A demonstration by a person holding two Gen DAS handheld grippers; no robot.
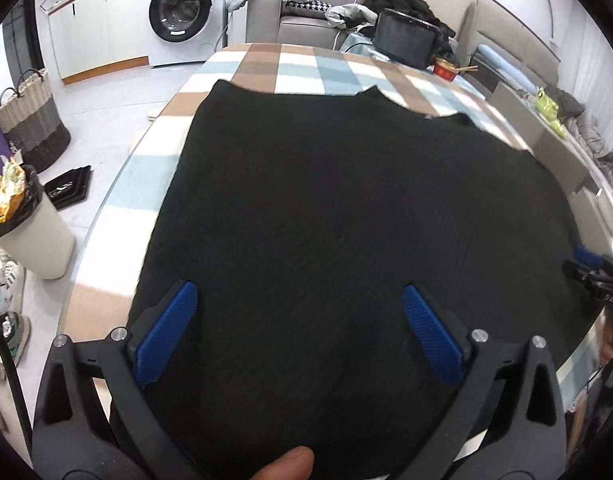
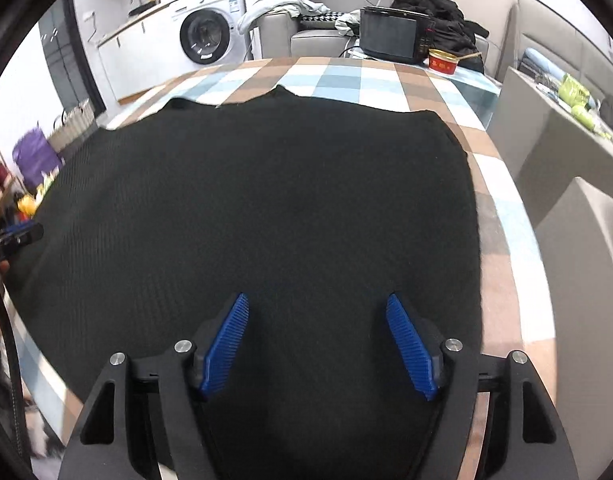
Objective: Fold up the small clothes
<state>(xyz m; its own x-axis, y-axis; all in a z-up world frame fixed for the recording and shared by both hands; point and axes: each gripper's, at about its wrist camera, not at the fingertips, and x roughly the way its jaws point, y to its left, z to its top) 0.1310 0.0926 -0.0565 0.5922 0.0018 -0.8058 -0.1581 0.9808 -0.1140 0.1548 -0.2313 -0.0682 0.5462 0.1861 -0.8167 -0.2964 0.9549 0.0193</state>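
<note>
A laundry basket [image 1: 30,120] stands on the floor at far left, near a bin [image 1: 26,232] stuffed with wrappers, and a washing machine [image 1: 182,12] sits against the back wall. On the checked tablecloth [image 1: 258,64] a black knitted garment [image 1: 346,216] lies spread flat, covering most of the table. The left gripper [image 1: 300,300] hangs over its near edge with blue pads spread wide, nothing between them. To its right, the right gripper [image 2: 317,308] is likewise parted above the cloth, pinching nothing. A dark screen [image 2: 390,36] and a red tub [image 2: 442,62] sit at the table's far end.
</note>
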